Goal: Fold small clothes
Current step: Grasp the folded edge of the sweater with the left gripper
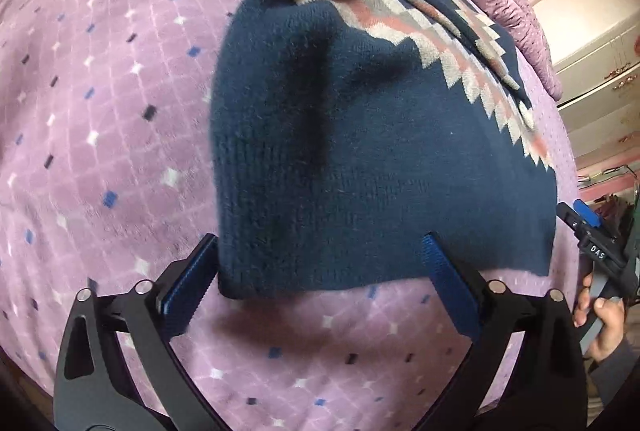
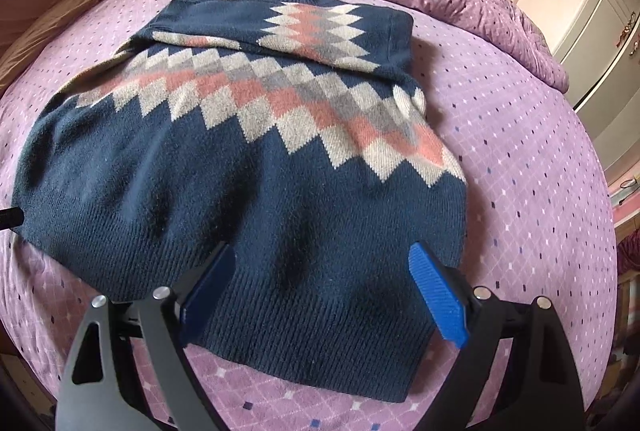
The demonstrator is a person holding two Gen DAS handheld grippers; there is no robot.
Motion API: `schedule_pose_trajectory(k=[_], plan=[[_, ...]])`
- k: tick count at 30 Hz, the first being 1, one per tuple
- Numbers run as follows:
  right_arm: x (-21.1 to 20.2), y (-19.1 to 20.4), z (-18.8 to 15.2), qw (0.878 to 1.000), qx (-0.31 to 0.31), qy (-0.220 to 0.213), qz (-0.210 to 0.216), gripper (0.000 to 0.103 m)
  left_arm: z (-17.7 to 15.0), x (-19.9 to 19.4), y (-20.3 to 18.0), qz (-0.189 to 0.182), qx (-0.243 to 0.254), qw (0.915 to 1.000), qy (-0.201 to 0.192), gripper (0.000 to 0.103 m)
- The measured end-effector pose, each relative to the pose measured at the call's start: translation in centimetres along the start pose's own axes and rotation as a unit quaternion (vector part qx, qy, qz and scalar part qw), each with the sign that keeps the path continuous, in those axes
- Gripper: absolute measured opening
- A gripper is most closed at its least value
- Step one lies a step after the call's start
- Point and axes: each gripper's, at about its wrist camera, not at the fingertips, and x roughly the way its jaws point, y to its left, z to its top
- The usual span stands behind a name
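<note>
Lying: sweater point(image 2: 240, 191) flat on bed point(image 2: 520, 151), sleeves folded in.
Left gripper point(image 1: 320, 279): jaws wide, hem corner between them.
Right gripper point(image 2: 324, 291): jaws wide, hem between, unpinched.

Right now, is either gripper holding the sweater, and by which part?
Nothing is held. Both the left gripper and right gripper stand open over the sweater's hem, pads not pressing it.

Between the wide-spread right gripper point(image 2: 324, 295) fingers, a sweater point(image 2: 248, 167) of fuzzy matt knit wool, ribbed at the hem. Beneath it, a bedspread point(image 2: 520, 159) of soft, plush, matt cloth. On the fingers, ridged blue plastic pads point(image 2: 438, 297) over matt black frames with shiny metal pins.
</note>
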Motion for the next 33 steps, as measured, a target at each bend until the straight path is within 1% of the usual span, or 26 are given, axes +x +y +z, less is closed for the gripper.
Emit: schedule_pose_trajectory(k=[1,2,3,4,5,6,7,8,9,11,13,16,18,19,22,25,29,31,32,33], plan=[[0.1,0.1,0.0,1.0,-0.005,0.001,0.0,0.09,-0.1,0.1,-0.2,0.006,0.003,1.0,0.004,0.094],[0.1,0.1,0.1,1.0,-0.007,0.0,-0.002,0.09,-0.1,0.2,-0.5,0.02,0.01,0.9997,0.009,0.087],[0.0,0.1,0.2,1.0,-0.011,-0.001,-0.005,0.09,-0.1,0.3,-0.6,0.032,0.015,0.9993,0.013,0.074],[0.0,0.0,0.2,1.0,-0.014,-0.003,-0.008,0.09,0.0,0.3,-0.6,0.043,0.019,0.9987,0.017,0.066],[-0.1,-0.2,0.2,1.0,-0.015,-0.003,-0.011,0.09,0.1,0.4,-0.4,0.052,0.022,0.9981,0.022,0.041],[-0.1,-0.4,0.2,1.0,-0.012,-0.002,-0.013,0.09,0.2,0.5,-0.2,0.053,0.023,0.9979,0.028,0.031],[-0.1,-0.6,0.1,1.0,-0.01,0.0,-0.013,0.09,0.4,0.5,0.1,0.038,0.019,0.9985,0.033,0.023],[0.0,-0.9,0.0,1.0,-0.006,0.002,-0.014,0.09,0.5,0.5,0.3,0.031,0.016,0.9988,0.036,0.02],[0.0,-1.3,-0.2,1.0,-0.001,0.004,-0.016,0.09,0.6,0.5,0.2,0.036,0.018,0.9985,0.038,0.02],[-0.2,-1.9,-0.5,1.0,0.002,0.007,-0.02,0.09,0.6,0.6,-0.8,0.061,0.04,0.9965,0.039,0.019],[-0.5,-2.9,-1.2,0.999,0.01,0.013,-0.028,0.09,0.6,0.7,-2.4,0.101,0.075,0.9914,0.036,0.017],[-0.2,-4.7,-2.8,0.998,0.037,0.041,-0.015,0.09,0.5,0.8,-3.7,0.137,0.1,0.985,0.032,0.016],[0.1,-5.4,-4.1,0.997,0.049,0.057,-0.001,0.09,0.8,1.1,-3.9,0.144,0.097,0.9842,0.037,0.016],[0.2,-5.7,-4.9,0.996,0.055,0.065,0.015,0.09,1.0,1.2,-3.8,0.143,0.093,0.9846,0.038,0.016],[0.4,-6.1,-6.4,0.993,0.076,0.075,0.054,0.09,1.2,1.2,-3.4,0.131,0.078,0.9875,0.04,0.016],[1.3,-6.5,-7.5,0.989,0.096,0.089,0.073,0.09,1.1,1.2,-3.5,0.135,0.087,0.9862,0.041,0.016],[2.5,-7.5,-8.6,0.977,0.15,0.107,0.111,0.088,0.9,1.4,-4.0,0.14,0.095,0.9846,0.043,0.016],[2.8,-7.6,-8.8,0.972,0.163,0.113,0.123,0.076,0.9,1.5,-4.2,0.142,0.097,0.9841,0.044,0.016],[3.0,-7.5,-8.8,0.971,0.165,0.118,0.128,0.065,0.8,1.6,-4.4,0.144,0.098,0.9838,0.044,0.016],[3.2,-7.4,-8.8,0.97,0.164,0.122,0.129,0.063,0.8,1.6,-4.5,0.146,0.1,0.9833,0.043,0.016]])
